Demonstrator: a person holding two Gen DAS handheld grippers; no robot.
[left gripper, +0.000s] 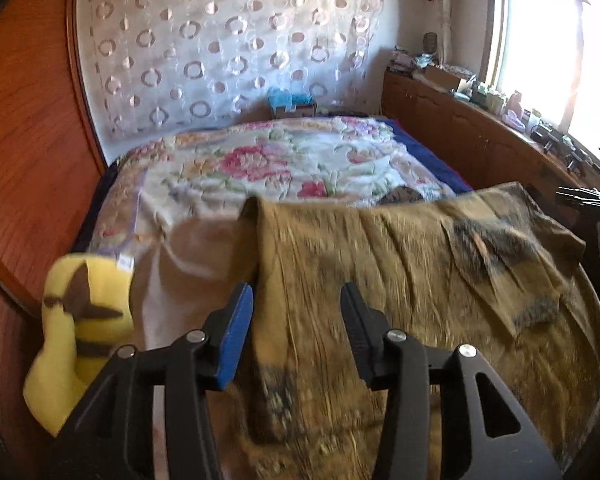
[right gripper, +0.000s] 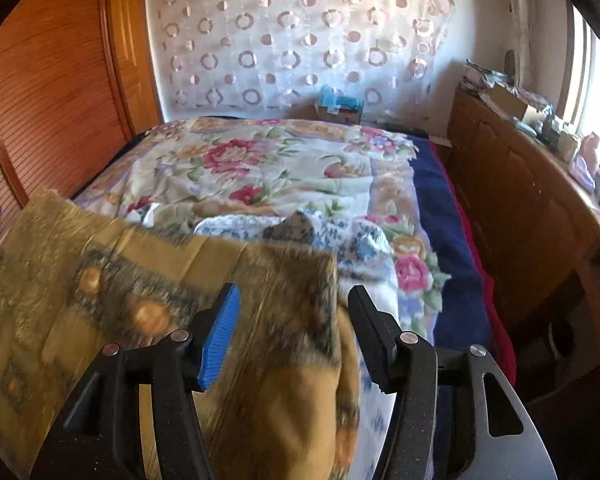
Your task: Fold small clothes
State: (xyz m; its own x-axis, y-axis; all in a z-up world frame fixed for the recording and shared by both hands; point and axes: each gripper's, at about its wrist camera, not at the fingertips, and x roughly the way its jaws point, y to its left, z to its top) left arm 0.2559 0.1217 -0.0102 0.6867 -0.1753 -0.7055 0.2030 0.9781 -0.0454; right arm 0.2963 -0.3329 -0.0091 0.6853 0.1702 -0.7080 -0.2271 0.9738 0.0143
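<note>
A mustard-yellow patterned garment lies spread on the near end of the bed, blurred by motion. My left gripper stands open just above its left part; the cloth passes under the gap and neither pad presses on it. In the right wrist view the same garment fills the lower left. My right gripper is open over the garment's right edge, with cloth between the jaws but not pinched. A blue-and-white floral garment lies crumpled behind it.
The bed carries a flowered blanket over a dark blue sheet. A yellow plush toy lies at the bed's left edge beside wooden wardrobe doors. A cluttered wooden cabinet runs along the right under the window.
</note>
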